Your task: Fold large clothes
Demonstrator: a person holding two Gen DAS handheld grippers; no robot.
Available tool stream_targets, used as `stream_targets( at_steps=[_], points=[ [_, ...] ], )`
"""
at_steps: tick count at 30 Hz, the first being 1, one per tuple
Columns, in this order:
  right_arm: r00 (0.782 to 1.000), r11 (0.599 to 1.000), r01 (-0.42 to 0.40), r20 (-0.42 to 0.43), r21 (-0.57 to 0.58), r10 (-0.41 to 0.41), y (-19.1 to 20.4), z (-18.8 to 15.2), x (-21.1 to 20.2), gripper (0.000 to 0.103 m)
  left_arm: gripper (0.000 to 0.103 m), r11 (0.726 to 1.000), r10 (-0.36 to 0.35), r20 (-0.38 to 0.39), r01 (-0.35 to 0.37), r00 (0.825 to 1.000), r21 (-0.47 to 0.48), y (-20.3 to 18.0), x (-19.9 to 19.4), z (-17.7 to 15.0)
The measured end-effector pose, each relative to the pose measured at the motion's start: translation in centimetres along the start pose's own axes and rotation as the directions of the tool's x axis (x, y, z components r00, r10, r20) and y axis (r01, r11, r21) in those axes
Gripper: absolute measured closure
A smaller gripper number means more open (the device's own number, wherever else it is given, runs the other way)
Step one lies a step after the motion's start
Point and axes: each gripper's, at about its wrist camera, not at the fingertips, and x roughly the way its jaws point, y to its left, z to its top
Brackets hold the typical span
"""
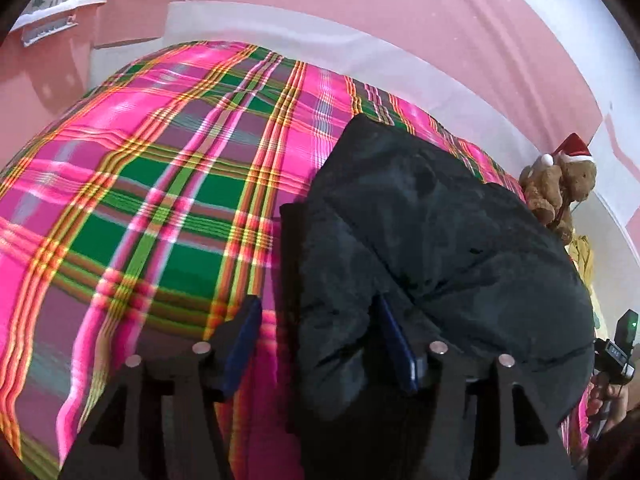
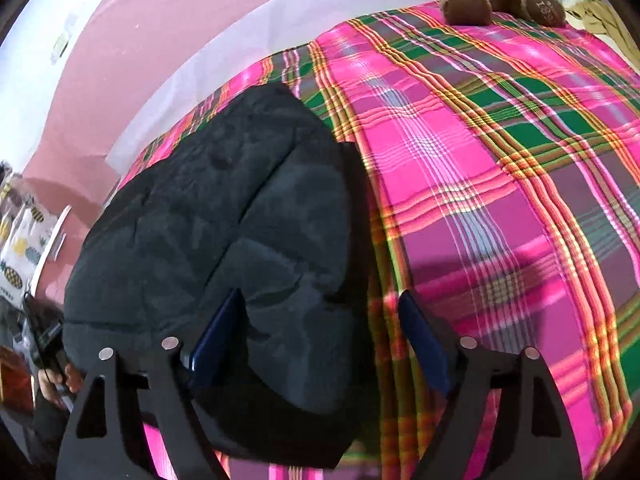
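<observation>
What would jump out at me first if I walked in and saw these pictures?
The loud pink, green and yellow plaid bedspread fills most of both views. A puffy black jacket lies folded on it, with the open left gripper and the open right gripper each straddling one of its side edges. At the far edge of the bed, by the pink wall, sits a brown teddy bear in a red Santa hat.

A plaid-covered bed (image 1: 160, 184) carries a black jacket (image 1: 440, 240) and teddy bear (image 1: 560, 188).

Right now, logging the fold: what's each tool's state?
Left tool: open, straddling the black puffer jacket's edge, not gripping.
Right tool: open, same, not gripping.
</observation>
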Motion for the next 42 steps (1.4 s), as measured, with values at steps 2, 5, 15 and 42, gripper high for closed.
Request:
stream_targets(
  at_steps=[2,5,15,42],
  points=[
    [1.000,1.000,-0.003,-0.002,0.016,0.003,-0.2,0.6,0.6,0.022,0.037,1.000,-0.003,-0.011,0.003,1.000,-0.009,-0.2,0.8,0.6],
    [1.000,1.000,-0.003,-0.008,0.022,0.003,-0.3,1.4,1.3,0.022,0.036,1.000,0.001,-0.016,-0.001,1.000,0.010,-0.8,1.5,1.3],
    [0.995,0.993,-0.083,-0.042,0.084,0.087,-1.7,-0.5,1.9,0.022,0.034,0.999,-0.033,-0.012,0.033,0.999,-0.026,-0.1,1.4,-0.7],
    [0.989,0.990,-0.141,-0.051,0.020,0.142,0.3,2.2,5.3,0.060,0.051,0.994,-0.069,-0.006,0.068,0.998,-0.081,-1.4,4.1,0.6]
  ],
)
